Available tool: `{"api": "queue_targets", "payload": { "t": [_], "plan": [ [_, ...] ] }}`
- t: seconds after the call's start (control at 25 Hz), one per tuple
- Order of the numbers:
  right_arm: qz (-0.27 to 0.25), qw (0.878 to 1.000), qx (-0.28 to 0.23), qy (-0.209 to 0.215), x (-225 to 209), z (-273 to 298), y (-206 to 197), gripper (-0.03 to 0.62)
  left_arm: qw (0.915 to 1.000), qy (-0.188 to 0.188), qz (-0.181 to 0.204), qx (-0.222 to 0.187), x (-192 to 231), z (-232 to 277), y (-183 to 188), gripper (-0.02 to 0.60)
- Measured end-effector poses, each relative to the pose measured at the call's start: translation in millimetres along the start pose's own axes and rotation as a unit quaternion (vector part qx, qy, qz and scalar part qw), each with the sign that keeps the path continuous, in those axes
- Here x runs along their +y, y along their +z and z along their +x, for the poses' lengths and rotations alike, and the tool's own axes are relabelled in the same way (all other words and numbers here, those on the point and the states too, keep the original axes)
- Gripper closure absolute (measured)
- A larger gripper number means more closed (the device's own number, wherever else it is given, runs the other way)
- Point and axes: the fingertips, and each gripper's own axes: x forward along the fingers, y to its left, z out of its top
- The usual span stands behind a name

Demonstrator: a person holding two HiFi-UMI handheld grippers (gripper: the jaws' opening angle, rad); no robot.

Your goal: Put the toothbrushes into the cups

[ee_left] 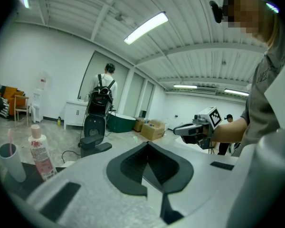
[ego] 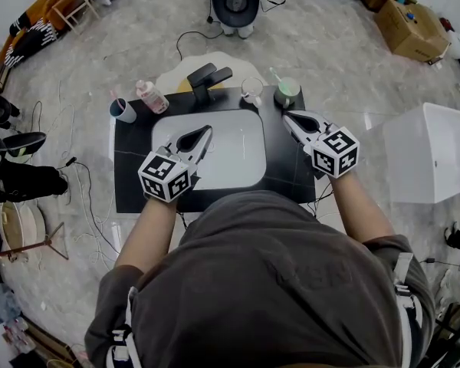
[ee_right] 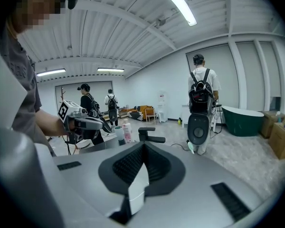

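Left gripper (ego: 207, 129), closed and empty, hovers over the open white basin (ego: 238, 167); right gripper (ego: 287, 116), closed too, nears the black counter's (ego: 134, 182) right edge. Pink toothbrush (ee_left: 10, 137) stands in the pale cup (ee_left: 13, 164) rear-left, green toothbrush (ego: 275, 76) in the green cup (ego: 287, 93)

The person wears a dark grey short-sleeved T-shirt (ego: 276, 274) with faint lettering on the front. Pale straps (ego: 404, 297) with buckles run down both its sides. The left hand-held gripper (ego: 208, 129) and right hand-held gripper (ego: 286, 116) look alike. Each has a light grey shell with black ribbed pads (ee_left: 133, 165) at the end toward the worktop's (ego: 130, 182) far edge. A white cube (ego: 165, 176) with black square markers sits at the end toward its near edge.
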Motion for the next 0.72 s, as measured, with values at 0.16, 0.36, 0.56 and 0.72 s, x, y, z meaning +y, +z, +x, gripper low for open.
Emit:
{"api": "queue_targets", "payload": {
  "t": [0.16,0.36,0.56,0.72],
  "plan": [
    [-0.003,1.0,0.004,-0.002,-0.1,-1.1,-0.6,0.603,1.0,-0.001,0.0,0.001,-0.7,-0.7,-0.2,0.575],
    [-0.003,1.0,0.004,-0.001,0.6,-2.3,-1.5,0.603,1.0,-0.002,-0.002,0.002,-0.3,-1.5,-1.5,0.575],
    [-0.003,1.0,0.006,0.0,3.5,-3.0,-1.2,0.605,1.0,-0.004,-0.004,0.002,-2.2,-3.2,-1.4,0.575],
    [-0.004,1.0,0.005,0.002,5.2,-3.3,-0.9,0.605,1.0,-0.003,-0.005,0.001,-3.1,-4.7,-1.7,0.575]
  ]
}}
